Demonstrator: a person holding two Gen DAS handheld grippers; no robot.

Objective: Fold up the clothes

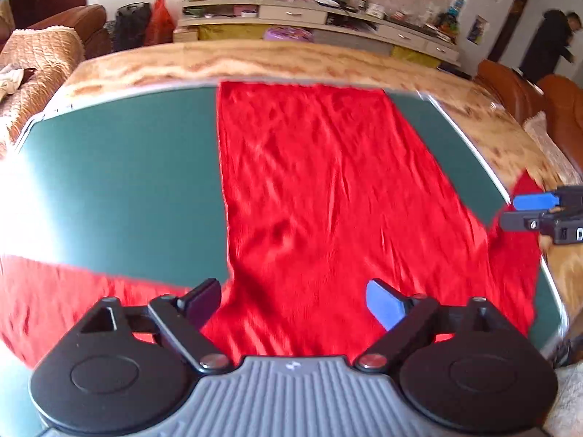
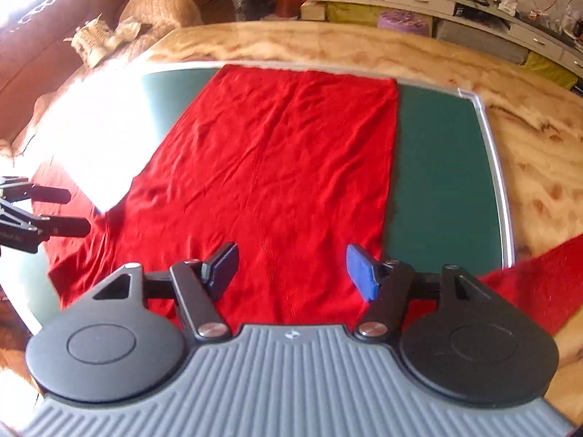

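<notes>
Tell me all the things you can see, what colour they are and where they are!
Garment: one, red, spread flat on the mat, sleeves out to both sides.
Mat: one, dark green, on the table.
Table: one, light wood grain, under the mat.
Sofa: one, brown, beyond the table's left side.
Shelf unit: one, pale, cluttered, by the far wall.
Person: one, in dark clothes, far right.
Left gripper: one, black, open above the garment's near edge.
Right gripper: one, black, blue pad, open above the garment.
</notes>
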